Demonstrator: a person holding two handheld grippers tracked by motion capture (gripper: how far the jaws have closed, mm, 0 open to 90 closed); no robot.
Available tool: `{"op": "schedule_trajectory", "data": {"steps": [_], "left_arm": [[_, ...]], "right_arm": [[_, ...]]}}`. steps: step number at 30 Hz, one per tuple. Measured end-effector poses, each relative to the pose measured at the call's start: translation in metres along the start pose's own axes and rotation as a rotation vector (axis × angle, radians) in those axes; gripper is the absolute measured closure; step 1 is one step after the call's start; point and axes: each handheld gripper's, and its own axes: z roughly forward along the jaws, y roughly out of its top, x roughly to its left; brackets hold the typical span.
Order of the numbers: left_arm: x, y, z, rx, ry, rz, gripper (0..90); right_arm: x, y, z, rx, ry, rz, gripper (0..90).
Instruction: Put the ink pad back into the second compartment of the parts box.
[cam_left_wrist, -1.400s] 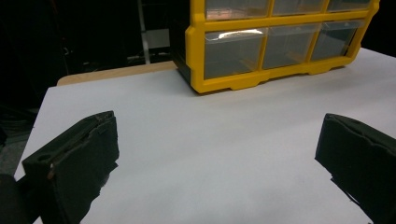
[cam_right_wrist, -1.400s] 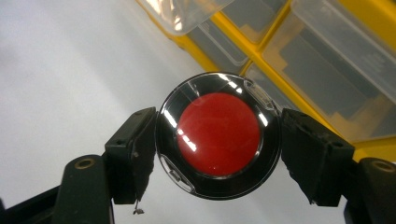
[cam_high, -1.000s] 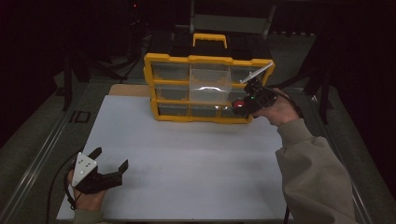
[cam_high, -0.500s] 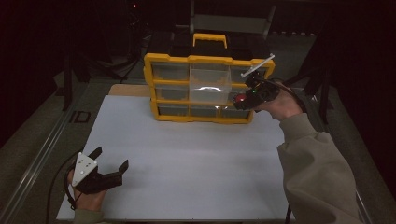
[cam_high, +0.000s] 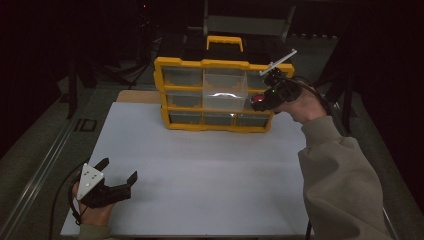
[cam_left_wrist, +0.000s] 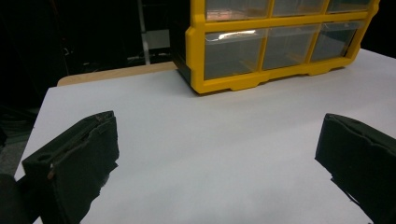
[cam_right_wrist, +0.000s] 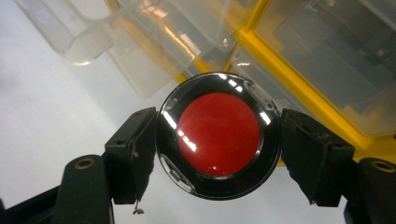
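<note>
A yellow organizer (cam_high: 220, 95) with clear drawers stands upright at the back of the white table (cam_high: 200, 170). Its middle clear drawer (cam_high: 224, 90) is pulled out toward me. My right gripper (cam_high: 261, 100) is raised at the organizer's right side, shut on a round black disc with a red centre (cam_right_wrist: 218, 134) (cam_high: 259, 101), just in front of the pulled-out drawer (cam_right_wrist: 140, 42). My left gripper (cam_high: 120, 182) rests near the table's front left corner, jaws wide open with nothing between them (cam_left_wrist: 219, 158); the organizer (cam_left_wrist: 280, 46) lies ahead of it.
A yellow handle (cam_high: 225, 42) tops the organizer. A metal rail (cam_high: 45, 165) runs along the table's left edge. Dark stands and a grey frame (cam_high: 245, 22) stand behind the table. A wide stretch of white tabletop lies between the two grippers.
My right gripper has risen with the disc, from the organizer's lower drawers to the level of its middle row. The left gripper has stayed put.
</note>
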Motion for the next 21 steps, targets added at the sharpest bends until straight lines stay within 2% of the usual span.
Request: {"op": "schedule_trajectory", "data": {"steps": [21], "left_arm": [[0.001,0.000,0.000,0.002,-0.001,-0.003,0.0]], "right_arm": [[-0.002,0.020,-0.014,-0.026,-0.006,0.006,29.5]]}}
